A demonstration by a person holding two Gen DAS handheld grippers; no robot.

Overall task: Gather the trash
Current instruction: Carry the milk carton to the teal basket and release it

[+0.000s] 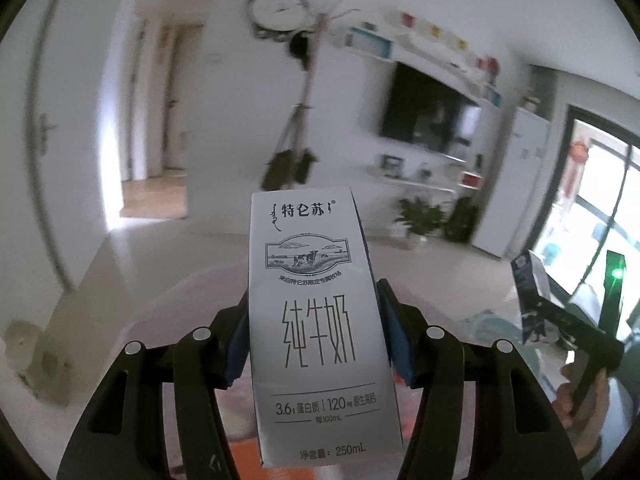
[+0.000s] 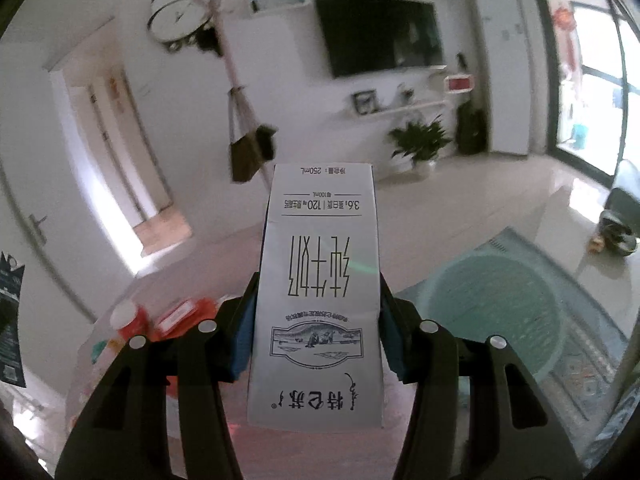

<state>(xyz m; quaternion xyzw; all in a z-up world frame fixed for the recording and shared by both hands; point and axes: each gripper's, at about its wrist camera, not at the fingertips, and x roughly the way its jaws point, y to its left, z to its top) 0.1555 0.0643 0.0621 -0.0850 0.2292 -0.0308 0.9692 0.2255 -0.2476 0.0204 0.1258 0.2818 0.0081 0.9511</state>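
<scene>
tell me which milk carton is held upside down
The milk carton in the right hand-held gripper: its printing reads inverted, volume line at the far end. The left hand-held gripper holds its carton upright, brand name on top.

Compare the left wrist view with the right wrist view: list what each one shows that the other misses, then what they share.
Only the left wrist view: the right gripper seen from outside at the right edge, with its carton, and the hand under it; the left gripper's carton has its print upright.

Only the right wrist view: a teal basin on a rug, red containers, and the right gripper's carton with its print upside down.

Both: a milk carton clamped between blue-padded fingers, plus the wall clock, television, coat stand and potted plant.
</scene>
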